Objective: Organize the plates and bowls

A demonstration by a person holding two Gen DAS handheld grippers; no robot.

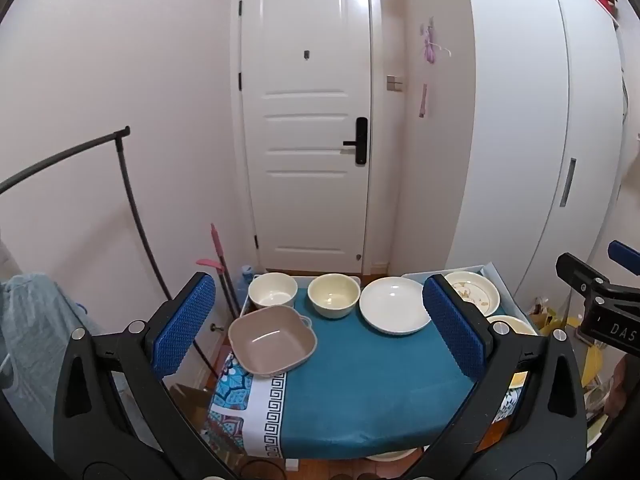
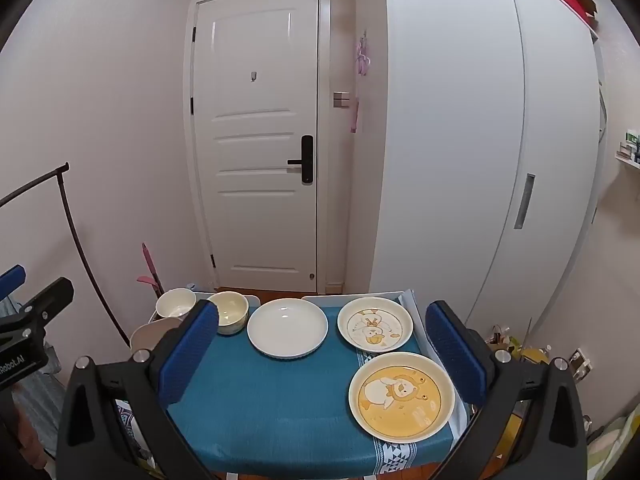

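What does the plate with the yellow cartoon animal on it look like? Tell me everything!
The yellow plate is round, glossy like ceramic, with a cream rim and a yellow middle showing a white cartoon animal in a lion-like hood. It lies flat, face up and empty, on the teal tablecloth near the table's front right corner. Nothing touches or grips it.

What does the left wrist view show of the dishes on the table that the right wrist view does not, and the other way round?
Only the left wrist view shows the whole tan square bowl at the table's left edge; in the right wrist view a finger hides most of it. Only the right wrist view shows the yellow cartoon plate whole; in the left view just its rim peeks past a finger. Both show the white bowl, the cream bowl, the plain white plate, the pale cartoon plate and the teal tablecloth. Both grippers stand open and empty.
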